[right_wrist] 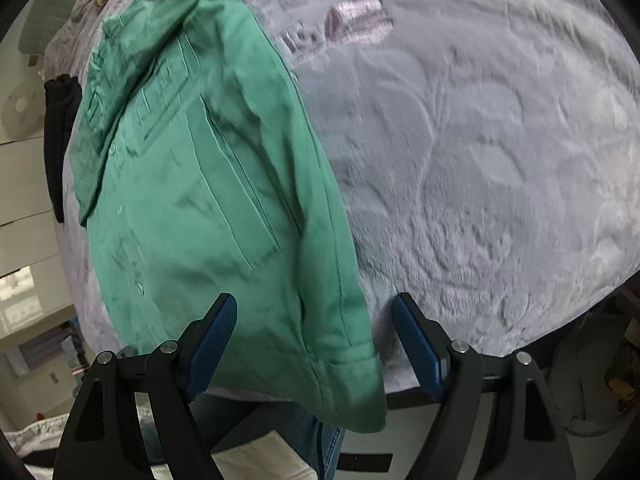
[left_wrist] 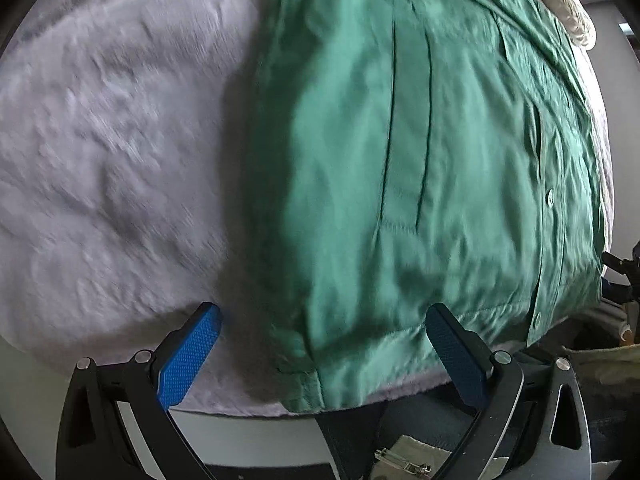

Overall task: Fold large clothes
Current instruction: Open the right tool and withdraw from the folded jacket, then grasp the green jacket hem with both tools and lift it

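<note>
One green shirt [left_wrist: 420, 160], one grey blanket [left_wrist: 112, 152]

A pale grey plush blanket [right_wrist: 500, 168] with an embossed leaf pattern spreads ahead of the tongs and out to both sides. A shiny lilac label [right_wrist: 356, 20] lies on it, far ahead of the right tongs. A cream rope loop [left_wrist: 568, 12] sits at the far edge. Blue denim [right_wrist: 320, 440] shows below the tongs.

1. The green shirt [left_wrist: 400, 160]'s collar end, far beyond the fingers, is cut off by the picture's top edge.
2. The grey blanket [left_wrist: 100, 140] left of the fingers is motion-blurred.
3. The shirt's hem [right_wrist: 344, 400] hangs past the edge between the fingers, hiding what lies beneath.
</note>
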The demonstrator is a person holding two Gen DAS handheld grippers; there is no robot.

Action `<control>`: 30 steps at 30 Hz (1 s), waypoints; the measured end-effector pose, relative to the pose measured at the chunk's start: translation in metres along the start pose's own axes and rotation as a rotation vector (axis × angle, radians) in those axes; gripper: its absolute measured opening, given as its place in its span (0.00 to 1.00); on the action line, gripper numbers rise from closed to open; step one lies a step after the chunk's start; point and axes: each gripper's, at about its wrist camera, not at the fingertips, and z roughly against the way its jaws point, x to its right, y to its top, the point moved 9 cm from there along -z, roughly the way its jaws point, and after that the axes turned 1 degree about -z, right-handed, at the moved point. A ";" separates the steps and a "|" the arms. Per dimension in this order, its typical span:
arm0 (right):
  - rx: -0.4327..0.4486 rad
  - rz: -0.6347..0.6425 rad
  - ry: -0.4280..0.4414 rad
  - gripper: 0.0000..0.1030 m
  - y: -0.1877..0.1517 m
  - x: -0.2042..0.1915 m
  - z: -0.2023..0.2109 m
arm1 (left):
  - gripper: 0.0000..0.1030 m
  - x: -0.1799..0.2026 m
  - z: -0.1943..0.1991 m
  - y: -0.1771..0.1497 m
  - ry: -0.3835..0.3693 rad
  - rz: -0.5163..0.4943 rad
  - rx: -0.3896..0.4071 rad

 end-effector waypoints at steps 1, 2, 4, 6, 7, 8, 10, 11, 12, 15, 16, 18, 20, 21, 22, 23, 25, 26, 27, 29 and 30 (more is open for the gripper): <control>-0.007 -0.005 0.007 0.80 -0.002 0.001 -0.002 | 1.00 0.002 -0.002 -0.001 -0.005 0.001 -0.009; -0.015 -0.010 0.015 0.80 -0.003 0.002 -0.004 | 1.00 -0.001 -0.006 -0.003 -0.006 -0.001 -0.015; -0.027 -0.016 0.025 0.80 -0.005 0.004 -0.006 | 1.00 -0.002 -0.008 -0.003 -0.005 -0.009 -0.019; -0.039 -0.016 0.031 0.80 -0.007 0.003 -0.008 | 1.00 -0.004 -0.011 -0.003 -0.011 -0.020 -0.024; -0.048 -0.010 0.039 0.81 -0.008 0.001 -0.009 | 1.00 -0.010 -0.017 -0.011 -0.012 -0.023 -0.027; -0.059 -0.003 0.051 0.81 -0.010 -0.003 -0.010 | 1.00 -0.010 -0.018 -0.011 -0.015 -0.028 -0.031; -0.089 0.017 0.096 0.81 -0.015 -0.013 -0.012 | 1.00 0.002 -0.020 -0.009 -0.023 -0.038 -0.035; -0.103 0.030 0.126 0.81 -0.018 -0.020 -0.013 | 1.00 0.008 -0.022 -0.009 -0.030 -0.048 -0.037; -0.115 0.040 0.151 0.81 -0.021 -0.026 -0.014 | 1.00 0.009 -0.022 -0.009 -0.036 -0.057 -0.038; -0.144 0.064 0.189 0.81 -0.029 -0.039 -0.021 | 1.00 0.032 -0.030 -0.013 -0.048 -0.076 -0.049; -0.148 0.065 0.182 0.81 -0.030 -0.039 -0.025 | 1.00 0.037 -0.034 -0.017 -0.038 -0.080 -0.050; -0.141 0.051 0.172 0.82 -0.028 -0.038 -0.030 | 1.00 0.034 -0.037 -0.015 -0.032 -0.079 -0.048; -0.134 0.032 0.176 0.82 -0.028 -0.039 -0.031 | 0.96 0.049 -0.045 -0.016 -0.038 -0.062 -0.038; -0.132 0.024 0.180 0.82 -0.028 -0.040 -0.031 | 0.92 0.046 -0.043 -0.015 -0.028 -0.051 -0.026; -0.132 0.017 0.184 0.82 -0.029 -0.040 -0.030 | 0.84 0.049 -0.046 -0.015 -0.018 -0.044 -0.023; -0.133 0.014 0.187 0.82 -0.028 -0.038 -0.028 | 0.78 0.052 -0.044 -0.017 -0.014 -0.038 -0.020; -0.129 0.007 0.182 0.79 -0.028 -0.036 -0.027 | 0.62 0.046 -0.039 -0.015 -0.022 -0.030 -0.007; -0.127 0.007 0.172 0.77 -0.027 -0.033 -0.026 | 0.48 0.044 -0.036 -0.014 -0.031 -0.029 -0.004; -0.121 0.007 0.159 0.64 -0.026 -0.031 -0.024 | 0.42 0.044 -0.033 -0.013 -0.057 -0.029 0.002; -0.100 0.008 0.149 0.26 -0.024 -0.027 -0.020 | 0.25 0.046 -0.023 -0.010 -0.128 -0.015 0.004; -0.081 0.009 0.175 0.10 -0.023 -0.028 -0.015 | 0.22 0.046 -0.017 -0.008 -0.160 -0.003 0.005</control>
